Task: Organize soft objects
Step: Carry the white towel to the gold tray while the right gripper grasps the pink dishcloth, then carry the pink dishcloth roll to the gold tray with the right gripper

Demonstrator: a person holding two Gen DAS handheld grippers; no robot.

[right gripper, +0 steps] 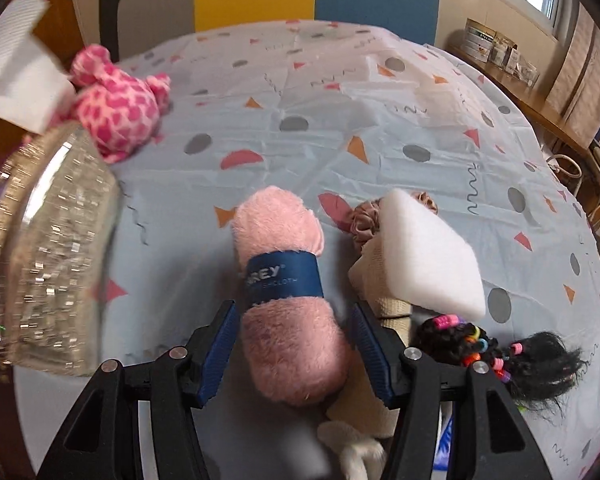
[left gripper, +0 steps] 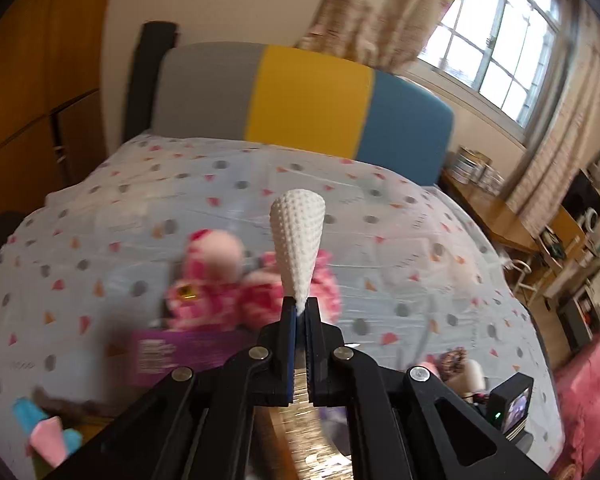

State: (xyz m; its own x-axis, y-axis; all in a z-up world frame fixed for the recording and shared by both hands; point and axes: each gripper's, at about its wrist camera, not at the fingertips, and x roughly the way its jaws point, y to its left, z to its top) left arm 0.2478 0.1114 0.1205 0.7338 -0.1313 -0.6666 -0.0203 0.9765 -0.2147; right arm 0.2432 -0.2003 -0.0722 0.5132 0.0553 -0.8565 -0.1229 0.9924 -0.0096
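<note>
**Soft objects: left one pinched, right one being straddled**

We're holding a white dimpled cloth (left gripper: 298,240) in the left gripper (left gripper: 301,312), jaws clamped together on its narrow end. The wide end is sticking out ahead of the fingers over the bed (left gripper: 380,216). We're probably pinching it at the corner because it's thin and limp.

Below it, in the left view, a pink spotted plush (left gripper: 216,280) is lying on the patterned sheet, blurred, next to a purple box (left gripper: 172,354).

The right gripper (right gripper: 296,352) is pointing steeply down with its jaws standing apart on either side of a rolled pink towel (right gripper: 290,308) with a blue paper band (right gripper: 284,280). The pads aren't pressing on it yet; there are gaps on both sides. We're lining up across the roll's short axis, likely so the fluffy body compresses evenly and the band keeps it rolled.

Just right of the towel, a white sponge block (right gripper: 432,252) is leaning on a beige cloth roll (right gripper: 380,288), with a brown scrunchie (right gripper: 366,220) behind it. A black hair piece with coloured beads (right gripper: 496,352) is lying by the right finger. A glittery container (right gripper: 48,248) is sitting at the left edge of the right view, probably the bin we're sorting into, though we can't confirm that.

Risk: the right finger may catch the beige roll.
</note>
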